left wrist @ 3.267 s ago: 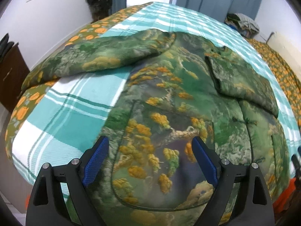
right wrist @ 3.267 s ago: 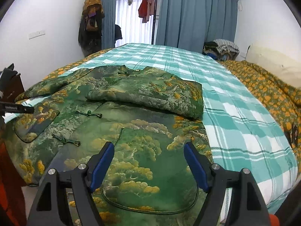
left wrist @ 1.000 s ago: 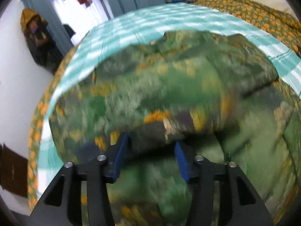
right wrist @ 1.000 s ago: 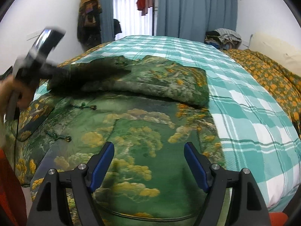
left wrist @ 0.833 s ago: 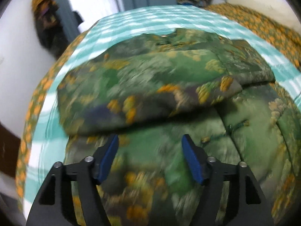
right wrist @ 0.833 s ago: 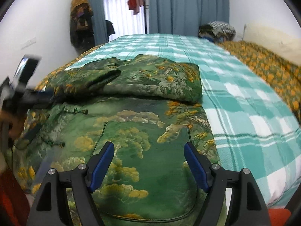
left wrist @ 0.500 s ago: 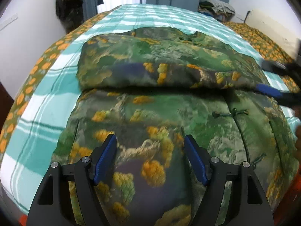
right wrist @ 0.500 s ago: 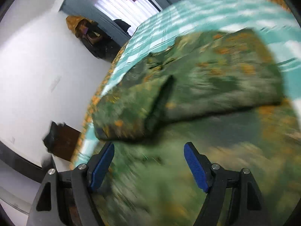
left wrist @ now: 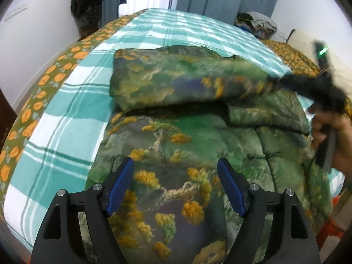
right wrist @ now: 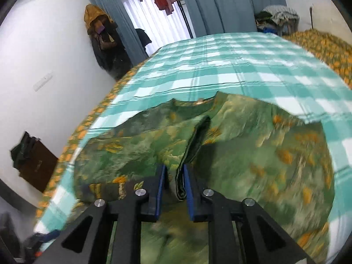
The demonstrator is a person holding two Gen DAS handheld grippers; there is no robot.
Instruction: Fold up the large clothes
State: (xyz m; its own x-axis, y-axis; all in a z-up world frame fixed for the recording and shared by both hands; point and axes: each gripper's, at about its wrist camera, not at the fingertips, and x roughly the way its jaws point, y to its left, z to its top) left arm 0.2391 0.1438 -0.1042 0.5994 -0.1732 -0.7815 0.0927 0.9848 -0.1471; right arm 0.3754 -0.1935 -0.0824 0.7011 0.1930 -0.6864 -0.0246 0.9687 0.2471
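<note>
A green padded jacket (left wrist: 176, 136) with gold tree patterns lies flat on the bed. Its sleeve (left wrist: 176, 81) is folded across the chest. My left gripper (left wrist: 175, 161) hovers over the lower front panel, its jaws opening with nothing between them. My right gripper (right wrist: 173, 168) is closing on the dark-edged cuff (right wrist: 195, 140) of that sleeve, and the fabric fills the gap between the blue pads. In the left wrist view the right gripper (left wrist: 277, 83) appears blurred at the sleeve's end, held by a hand (left wrist: 334, 136).
A teal plaid sheet (left wrist: 66, 121) covers the bed, with an orange-flowered quilt (left wrist: 44, 83) along its edge. A clothes pile (left wrist: 257, 22) sits at the far corner. Coats (right wrist: 101, 33) hang by the curtains. A dark cabinet (right wrist: 37, 165) stands beside the bed.
The left gripper let go of the sleeve it had laid across the chest, drew back over the lower panel and opened wide. The right gripper swung over to the cuff and closed on it.
</note>
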